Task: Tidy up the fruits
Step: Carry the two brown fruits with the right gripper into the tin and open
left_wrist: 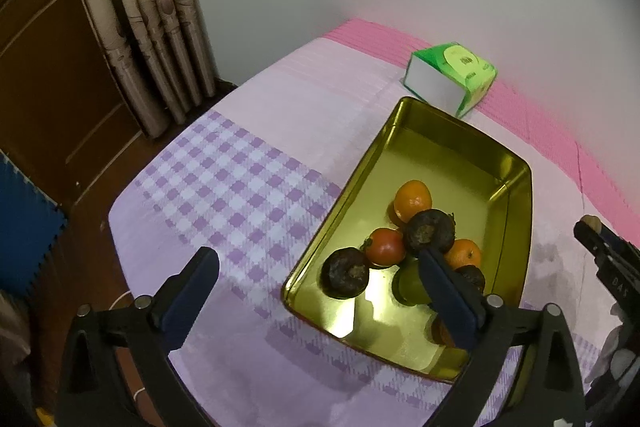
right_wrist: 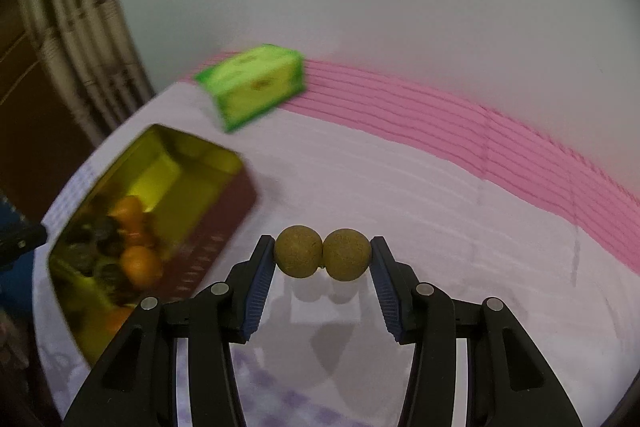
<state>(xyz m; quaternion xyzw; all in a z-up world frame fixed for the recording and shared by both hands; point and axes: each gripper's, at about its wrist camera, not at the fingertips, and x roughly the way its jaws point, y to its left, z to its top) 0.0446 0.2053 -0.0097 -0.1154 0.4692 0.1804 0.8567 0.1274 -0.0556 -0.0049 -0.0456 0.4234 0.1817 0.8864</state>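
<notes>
**Right jaws hold paired fruit; tin lies to their left**

Right gripper [right_wrist: 322, 259]: jaws part-closed on two brown round fruits [right_wrist: 322, 258], joined side by side, long axis running jaw to jaw, lifted off the surface [right_wrist: 400, 187]. Left gripper [left_wrist: 318, 275]: jaws wide apart, holding nothing, above the near end of the gold tin [left_wrist: 516, 203]. Tin contents: oranges [left_wrist: 413, 200], a red fruit [left_wrist: 385, 247], dark fruits [left_wrist: 429, 231], one green (partly hidden). Beyond it, a green tissue pack [left_wrist: 452, 77]

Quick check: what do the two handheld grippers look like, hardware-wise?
Both match: the left gripper and right gripper have black plastic linkage frames with silver round pins at the joints and dark blue fingers, whose pads are ribbed. No cables or sleeves are visible.
</notes>
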